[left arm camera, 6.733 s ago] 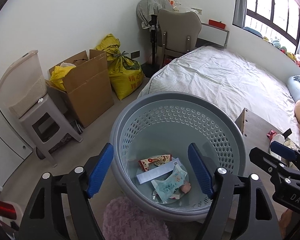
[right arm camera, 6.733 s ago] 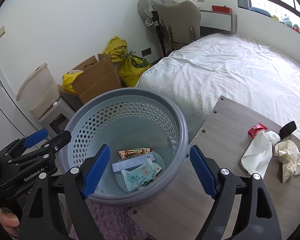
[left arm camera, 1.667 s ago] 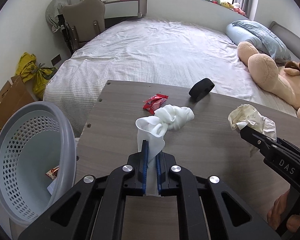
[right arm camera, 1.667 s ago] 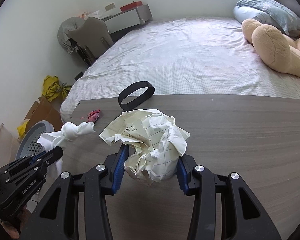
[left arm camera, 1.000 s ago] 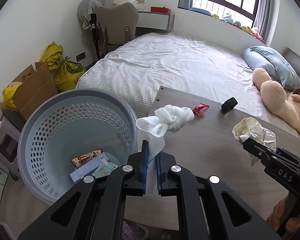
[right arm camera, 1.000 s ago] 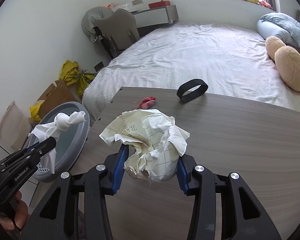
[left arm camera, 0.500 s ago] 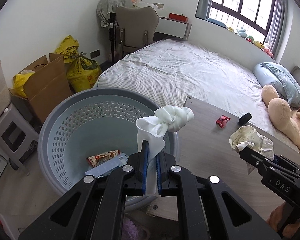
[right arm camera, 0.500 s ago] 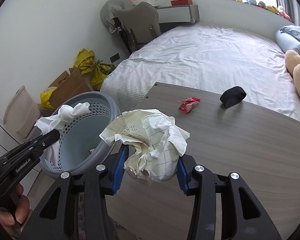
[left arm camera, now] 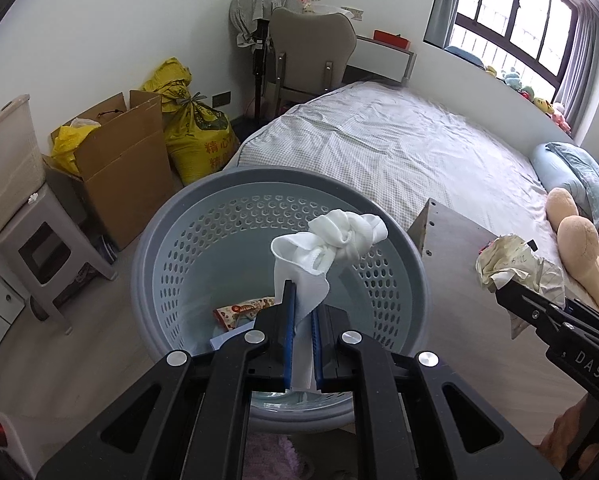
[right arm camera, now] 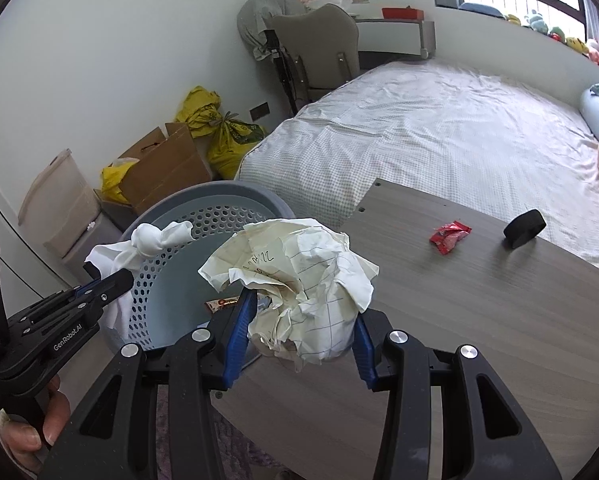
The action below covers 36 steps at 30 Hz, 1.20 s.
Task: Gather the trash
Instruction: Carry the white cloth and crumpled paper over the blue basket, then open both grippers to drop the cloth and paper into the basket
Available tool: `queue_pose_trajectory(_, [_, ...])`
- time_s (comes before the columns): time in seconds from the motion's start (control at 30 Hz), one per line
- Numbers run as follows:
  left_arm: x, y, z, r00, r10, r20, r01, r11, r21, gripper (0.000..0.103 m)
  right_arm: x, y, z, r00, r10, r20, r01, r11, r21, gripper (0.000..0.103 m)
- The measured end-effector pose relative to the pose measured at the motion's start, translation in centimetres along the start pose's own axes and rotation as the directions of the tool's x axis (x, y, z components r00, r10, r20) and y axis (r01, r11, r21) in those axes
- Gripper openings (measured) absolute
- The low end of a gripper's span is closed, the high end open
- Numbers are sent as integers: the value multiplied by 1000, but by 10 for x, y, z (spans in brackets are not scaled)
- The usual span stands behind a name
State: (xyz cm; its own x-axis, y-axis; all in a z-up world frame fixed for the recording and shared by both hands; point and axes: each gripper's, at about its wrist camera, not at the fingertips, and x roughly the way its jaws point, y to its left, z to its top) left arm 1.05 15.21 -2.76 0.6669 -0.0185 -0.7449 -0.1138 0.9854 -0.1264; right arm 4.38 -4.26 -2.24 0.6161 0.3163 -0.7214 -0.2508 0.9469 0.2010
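My left gripper [left arm camera: 302, 312] is shut on a knotted white tissue [left arm camera: 331, 242] and holds it above the grey perforated basket [left arm camera: 171, 240]. The basket holds a snack wrapper [left arm camera: 241, 309] and other packets. My right gripper [right arm camera: 301, 316] is shut on a crumpled lined paper ball [right arm camera: 299, 276], above the table's left edge beside the basket [right arm camera: 227, 200]. The left gripper with the tissue [right arm camera: 155, 238] also shows in the right wrist view. A red wrapper [right arm camera: 448, 236] lies on the wooden table [right arm camera: 479, 320].
A black band [right arm camera: 524, 222] lies on the table near the red wrapper. A bed [left arm camera: 399, 152] lies beyond the table. A cardboard box [left arm camera: 115, 164], a yellow sack [left arm camera: 197, 128], a stool [left arm camera: 47, 236] and a chair [left arm camera: 311, 56] stand along the wall.
Both grippers have swung left from the table toward the basket, carrying the tissue and the paper ball. The left gripper now holds the tissue over the basket's middle.
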Motion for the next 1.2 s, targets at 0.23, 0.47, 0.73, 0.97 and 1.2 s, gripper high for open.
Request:
queue_pose_trajectory(0.23, [3, 17, 3, 1000, 25, -3, -25, 1000, -16, 8, 14, 24, 8, 999, 33, -7, -33, 999, -31, 44])
queue_pose_trajectory(0.47, [14, 30, 7, 998, 51, -24, -52, 998, -26, 8, 32, 44, 17, 998, 60, -25, -62, 996, -70, 44])
queue_pose_trajectory(0.73, [28, 35, 9, 997, 54, -51, -56, 998, -28, 8, 52, 53, 21, 996, 73, -55, -78, 992, -96, 44])
queue_pose_trajectory(0.97, [37, 37, 14, 997, 57, -61, -59, 998, -28, 12, 66, 54, 26, 993, 85, -86, -94, 991, -95, 47])
queue_pose_trajectory(1.2, [32, 37, 16, 996, 80, -39, -81, 996, -30, 42, 66, 55, 28, 994, 87, -72, -94, 990, -103, 65])
